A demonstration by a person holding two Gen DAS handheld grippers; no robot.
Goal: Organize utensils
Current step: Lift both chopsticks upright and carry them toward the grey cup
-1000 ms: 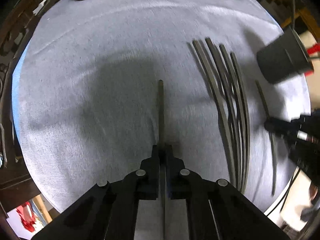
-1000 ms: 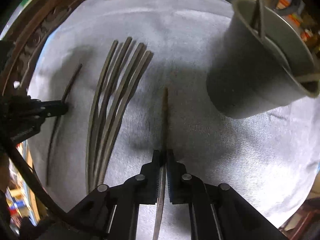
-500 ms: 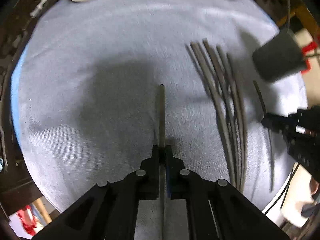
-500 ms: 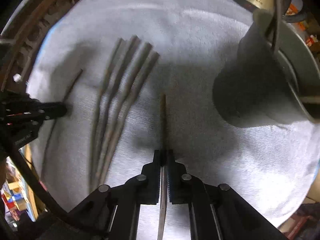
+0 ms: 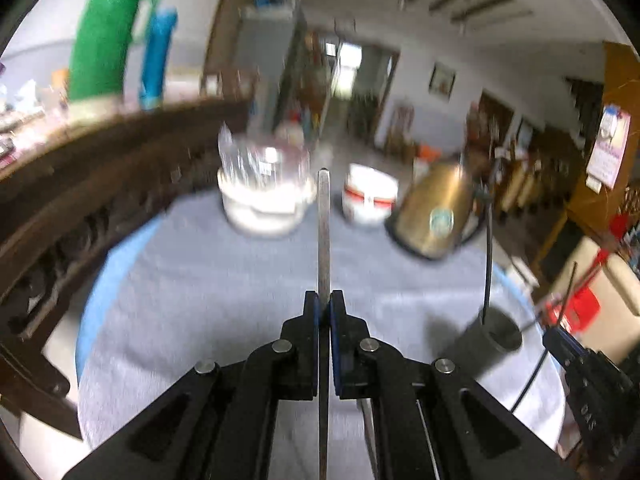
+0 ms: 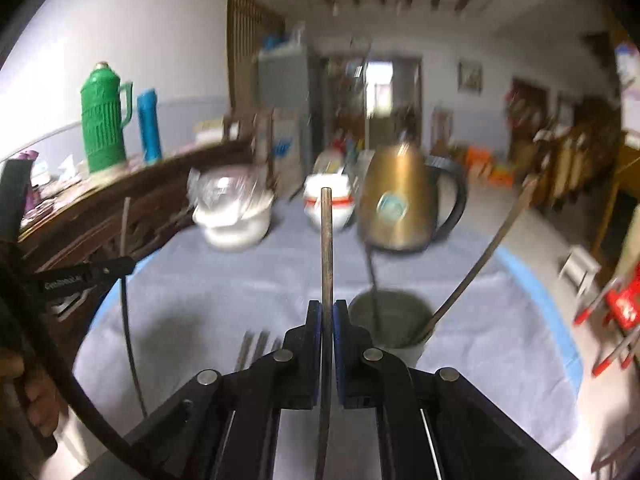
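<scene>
Two chopsticks are held up off the tabletop — one in each claw.

The left claw (image 5: 324, 304) is clamped tight on a chopstick (image 5: 324, 232), its tip raised toward the glass jar (image 5: 264, 168). The right claw (image 6: 327, 312) is closed on a second chopstick (image 6: 327, 240), just left of the grey cup (image 6: 390, 320) — two utensils are seen inside. More chopsticks (image 6: 256, 344) are left on the grey cloth (image 6: 224, 280).

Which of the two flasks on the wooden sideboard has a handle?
The green flask, the taller one on the left; the blue flask beside it is slim and handleless.
</scene>
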